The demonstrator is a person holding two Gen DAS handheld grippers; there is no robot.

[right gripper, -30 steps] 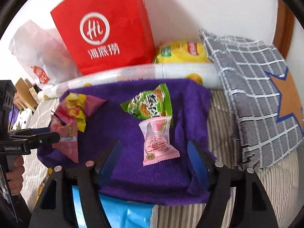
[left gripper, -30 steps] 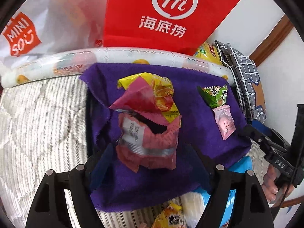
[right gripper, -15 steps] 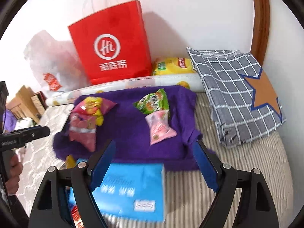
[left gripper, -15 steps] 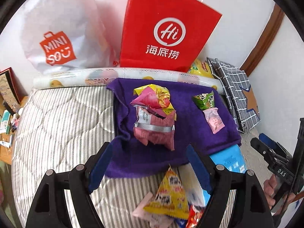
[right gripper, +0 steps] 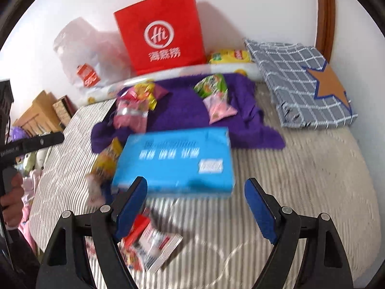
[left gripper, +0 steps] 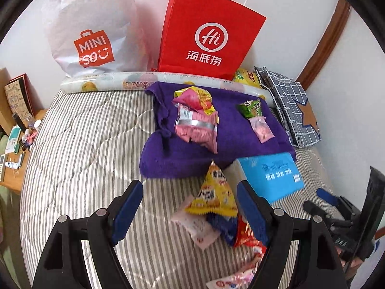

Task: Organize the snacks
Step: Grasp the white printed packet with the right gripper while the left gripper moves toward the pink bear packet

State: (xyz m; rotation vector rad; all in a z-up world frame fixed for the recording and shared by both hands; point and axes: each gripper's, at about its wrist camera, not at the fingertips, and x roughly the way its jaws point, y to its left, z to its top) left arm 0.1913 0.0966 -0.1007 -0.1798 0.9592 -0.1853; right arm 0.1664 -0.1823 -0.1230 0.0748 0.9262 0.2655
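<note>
On a striped bed (left gripper: 79, 144) against a white wall, a purple cloth (left gripper: 182, 154) carries two small clusters of snacks: a pink packet (left gripper: 196, 130) topped by a yellow-and-pink wrapper (left gripper: 195, 97), and well apart from these a green packet (left gripper: 250, 108) touching a pale pink sachet (left gripper: 262, 130). Nearer the camera, a yellow triangular packet (left gripper: 215, 193) lies on a loose heap of wrappers beside a blue box (right gripper: 178, 159). The left gripper (left gripper: 190, 208) hovers above that heap, jaws spread wide with nothing pressed between them. The right gripper (right gripper: 196, 202) has its jaws closing on empty air in front of the blue box; its view is blurred, so contact seems unlikely. A red paper bag (left gripper: 209, 33) and a white plastic bag (left gripper: 91, 26) stand behind.
</note>
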